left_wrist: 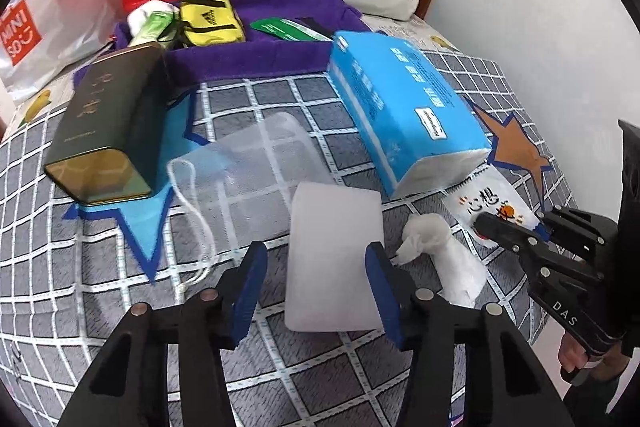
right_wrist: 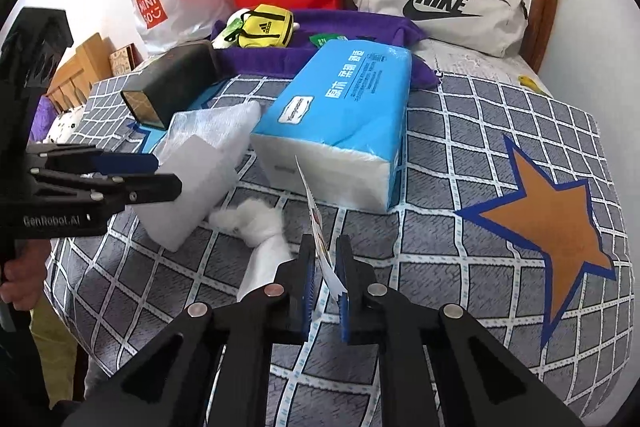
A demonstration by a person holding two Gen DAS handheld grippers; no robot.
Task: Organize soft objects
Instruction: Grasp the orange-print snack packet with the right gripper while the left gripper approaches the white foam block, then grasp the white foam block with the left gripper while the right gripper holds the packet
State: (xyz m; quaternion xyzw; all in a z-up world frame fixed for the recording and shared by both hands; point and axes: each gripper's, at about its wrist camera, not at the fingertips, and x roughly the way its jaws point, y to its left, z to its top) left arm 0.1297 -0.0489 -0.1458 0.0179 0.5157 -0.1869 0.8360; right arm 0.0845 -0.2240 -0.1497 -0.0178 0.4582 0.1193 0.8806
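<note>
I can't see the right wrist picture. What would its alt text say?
The right gripper pinches a thin printed sachet upright above a checked bedspread. Beyond lie a blue tissue pack, a white foam block and a knotted white cloth, with the left gripper at the left edge.

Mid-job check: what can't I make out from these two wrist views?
- Left wrist: white block's near corners sit behind the left gripper's fingers; contact unclear.
- Right wrist: sachet in the right gripper edge-on, print unreadable.
- Both: purple tray contents behind its wall.
</note>
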